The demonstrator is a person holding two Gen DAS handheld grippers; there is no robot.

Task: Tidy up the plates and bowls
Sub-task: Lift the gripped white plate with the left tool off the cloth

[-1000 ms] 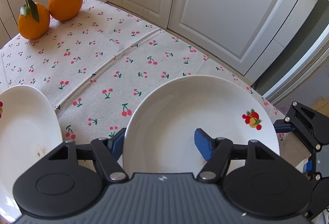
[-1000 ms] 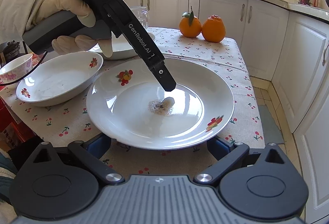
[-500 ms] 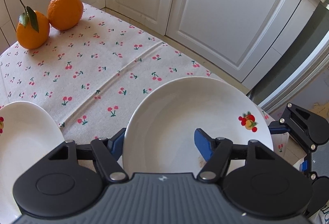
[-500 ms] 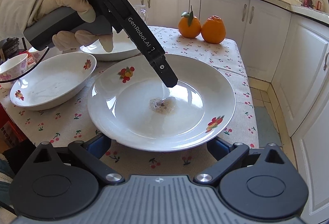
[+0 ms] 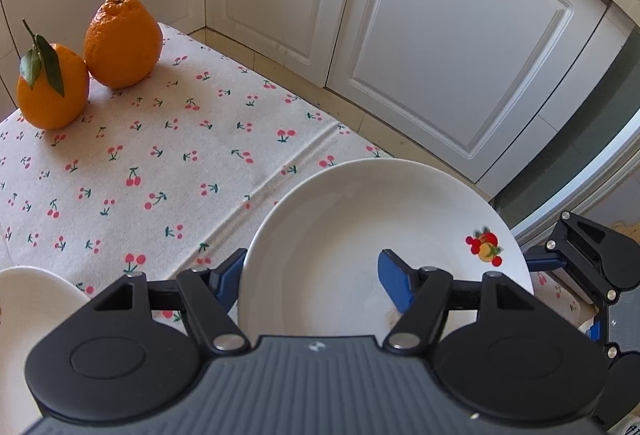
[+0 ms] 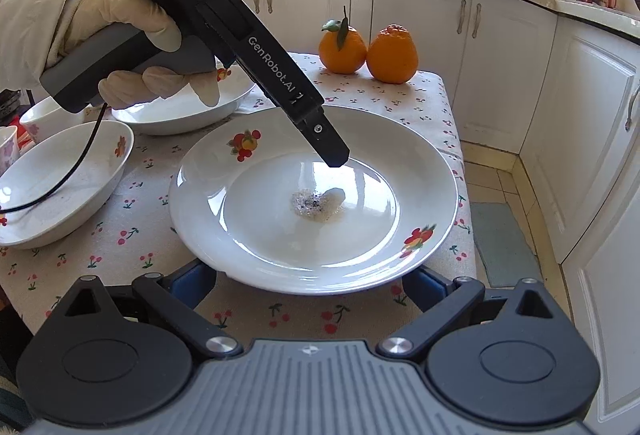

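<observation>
Left wrist view: the left gripper straddles the rim of the plate on the table, jaws wide, not clamped.

Right wrist view: the right gripper is spread wide below the plate's near edge. Risk: one-sided lift tilts the plate, spilling the residue.

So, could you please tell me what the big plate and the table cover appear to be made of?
The plate looks like glazed white ceramic or porcelain: glossy, with sharp window reflections and printed fruit decals. The table cover looks like woven cotton or linen, matte beige with a cherry print and a soft crease.
</observation>
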